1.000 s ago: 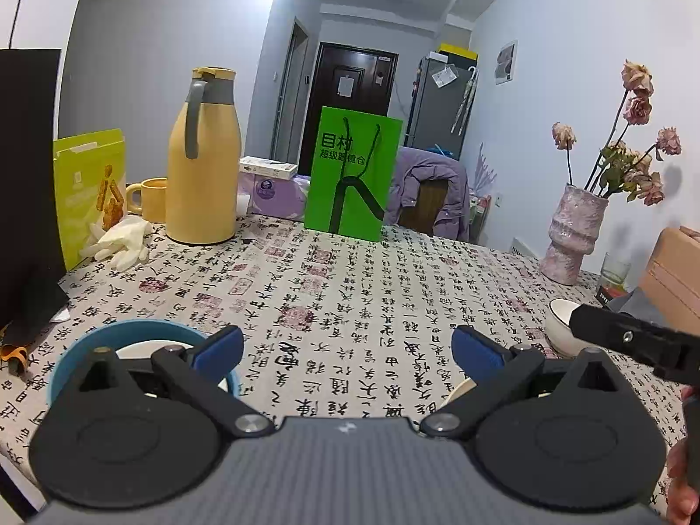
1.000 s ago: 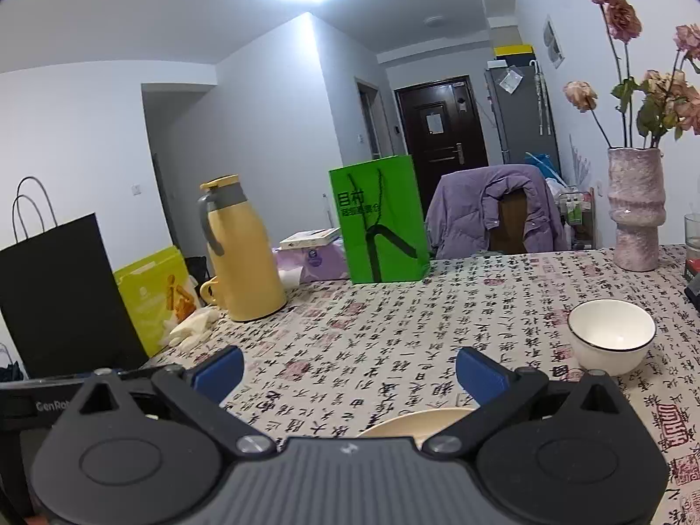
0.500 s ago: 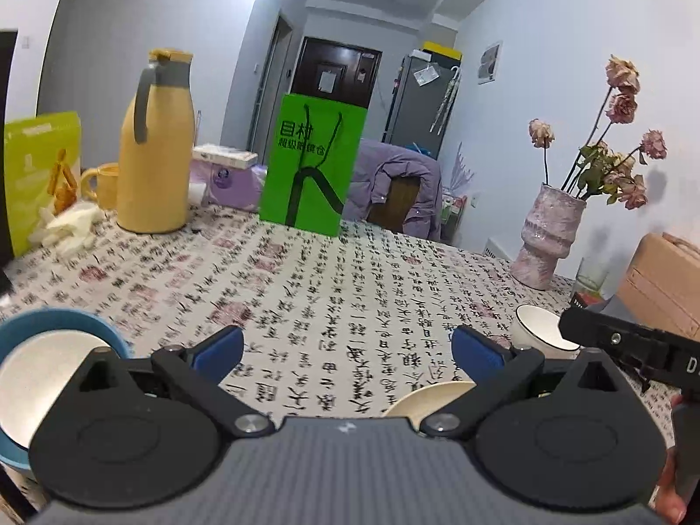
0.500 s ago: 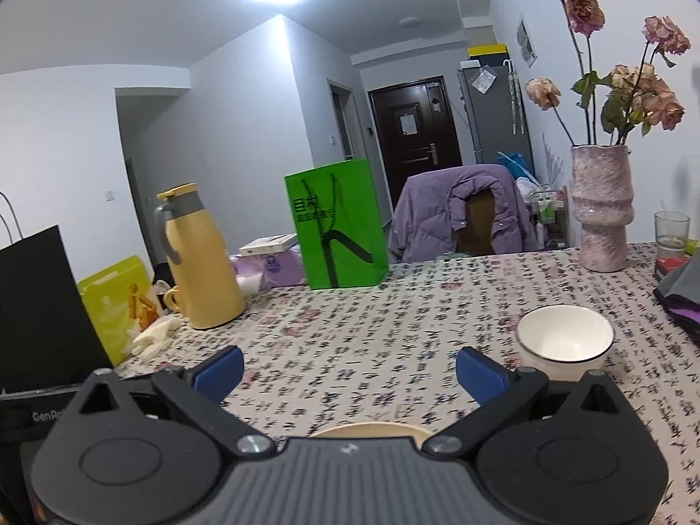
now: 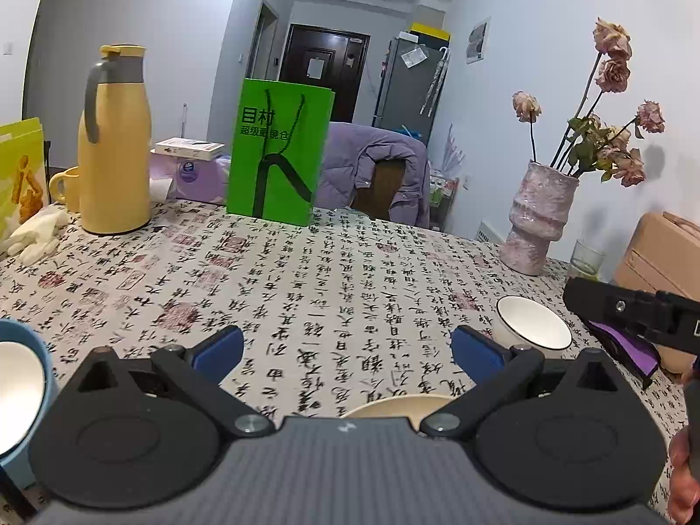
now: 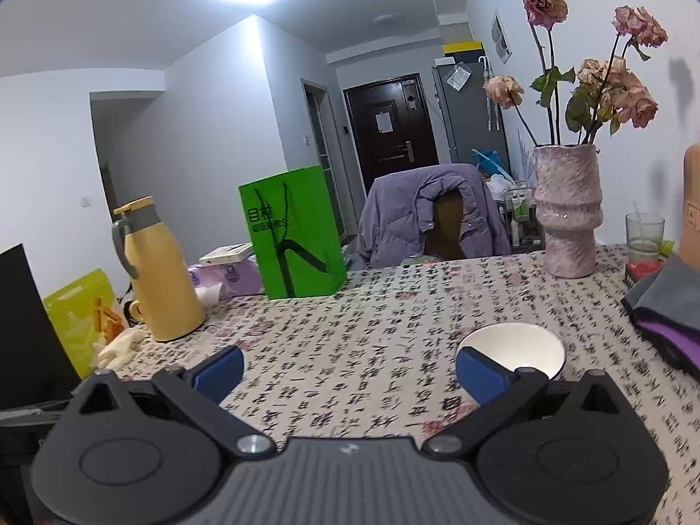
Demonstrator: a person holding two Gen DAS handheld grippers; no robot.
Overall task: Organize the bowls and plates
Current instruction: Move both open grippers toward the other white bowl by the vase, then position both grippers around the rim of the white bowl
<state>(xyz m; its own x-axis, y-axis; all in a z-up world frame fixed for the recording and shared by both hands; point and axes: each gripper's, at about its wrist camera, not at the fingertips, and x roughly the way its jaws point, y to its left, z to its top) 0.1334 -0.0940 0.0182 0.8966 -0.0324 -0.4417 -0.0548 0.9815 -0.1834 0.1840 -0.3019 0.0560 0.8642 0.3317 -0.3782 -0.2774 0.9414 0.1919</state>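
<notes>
The left gripper is sitting low in its view with its two blue fingers wide apart and nothing between them. The right gripper is also showing its blue fingers wide apart, holding nothing.

A white bowl is standing on the table at the right of the left view. In the right view it is sitting just behind the right blue finger, low and right of the middle. A cream plate is peeking out at the bottom middle of the left view, partly hidden by the gripper body. At the far left edge, a white dish is lying inside a blue bowl.

The table is wearing a cloth with black writing. A yellow jug is standing at the upper left, with a yellow mug just beside it. A green bag is standing in the middle at the back. A pink vase with dried flowers is standing at the right.

The right gripper's black body is poking in at the right edge of the left view, with part of a hand below it.
</notes>
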